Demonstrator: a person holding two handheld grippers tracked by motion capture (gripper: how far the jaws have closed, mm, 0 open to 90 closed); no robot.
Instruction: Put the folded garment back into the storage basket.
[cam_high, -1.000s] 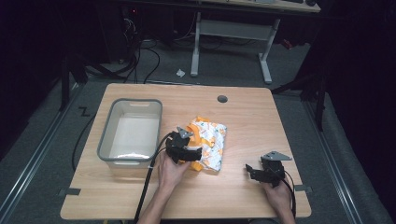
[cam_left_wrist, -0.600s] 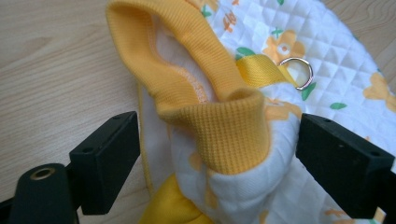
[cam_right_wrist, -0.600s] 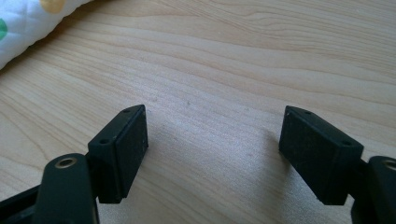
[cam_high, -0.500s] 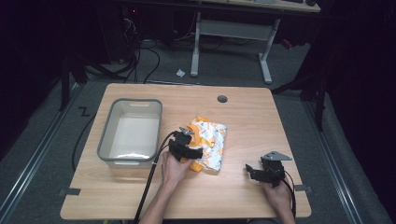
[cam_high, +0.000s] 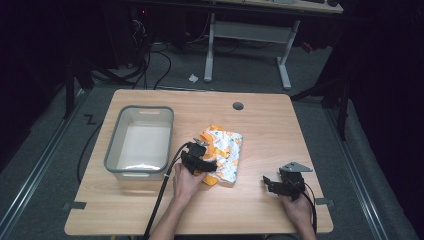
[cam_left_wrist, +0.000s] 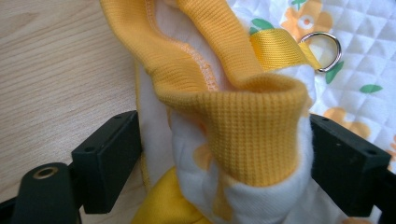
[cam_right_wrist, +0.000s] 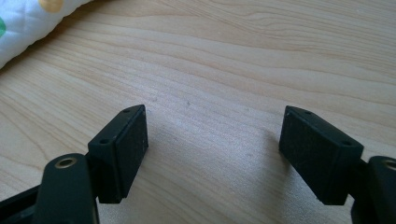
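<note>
A quilted white garment (cam_high: 227, 147) with orange flowers and yellow ribbed trim lies crumpled at the table's middle. My left gripper (cam_high: 204, 165) sits at its near left corner. In the left gripper view the jaws stand wide apart, and a bunched yellow cuff (cam_left_wrist: 252, 116) fills the gap of the left gripper (cam_left_wrist: 224, 154) and touches both pads. A metal D-ring (cam_left_wrist: 324, 50) on a yellow strap lies just beyond. My right gripper (cam_high: 270, 184) rests open near the table's front right, its jaws (cam_right_wrist: 212, 149) over bare wood, with a corner of the garment (cam_right_wrist: 28, 23) far to its left.
A grey plastic bin (cam_high: 112, 150) with nothing in it stands at the left of the wooden table (cam_high: 270, 125). A round cable hole (cam_high: 238, 106) sits near the far edge. Cables trail from both grippers toward the near edge. Desk legs and wires stand on the floor beyond.
The left gripper has slid slightly to the right and nearer onto the garment's corner, so the cuff now sits between its jaws. The right gripper has stayed still.
</note>
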